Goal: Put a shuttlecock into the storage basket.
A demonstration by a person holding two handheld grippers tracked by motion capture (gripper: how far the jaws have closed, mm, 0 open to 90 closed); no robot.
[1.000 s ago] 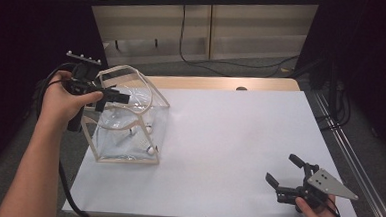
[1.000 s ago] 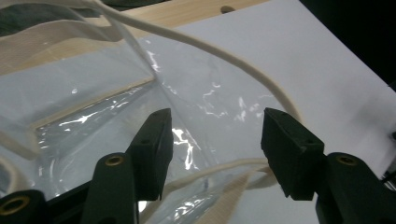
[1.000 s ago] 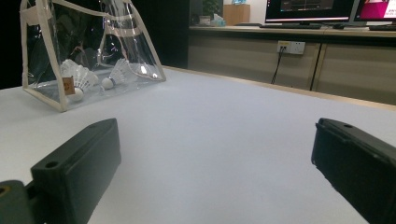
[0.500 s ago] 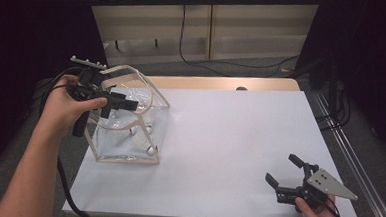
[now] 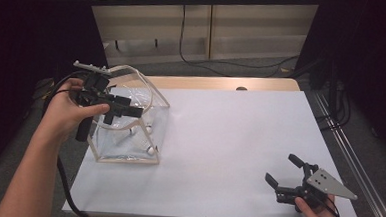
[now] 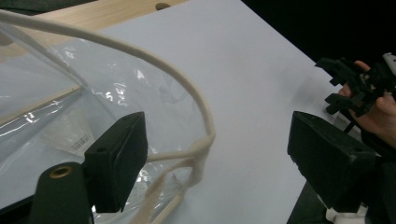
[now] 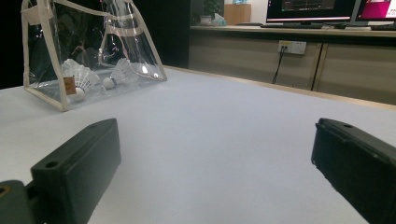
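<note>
A clear plastic bag (image 5: pixel 129 135) with cream trim stands at the table's left; its arched handle (image 6: pixel 187 79) rises at the top. Two white shuttlecocks (image 7: pixel 79 79) (image 7: pixel 119 72) lie inside it. My left gripper (image 5: pixel 123 111) hovers over the bag's top, open. In the left gripper view the handle strap passes between the jaws of this gripper (image 6: pixel 215 140) without touching either. My right gripper (image 5: pixel 282 169) is low at the table's front right corner, open, with nothing between its jaws (image 7: pixel 217 140). It also appears far off in the left gripper view (image 6: pixel 355 86).
The white tabletop (image 5: pixel 229 135) stretches between the bag and the right gripper. A wooden strip (image 5: pixel 217 83) with a small hole runs along the far edge. A metal rail (image 5: pixel 349 151) runs along the table's right side. Cabinets and cables lie beyond the table.
My left gripper has moved right and toward the person, from the bag's far left corner to above its top. The right gripper has stayed put.
</note>
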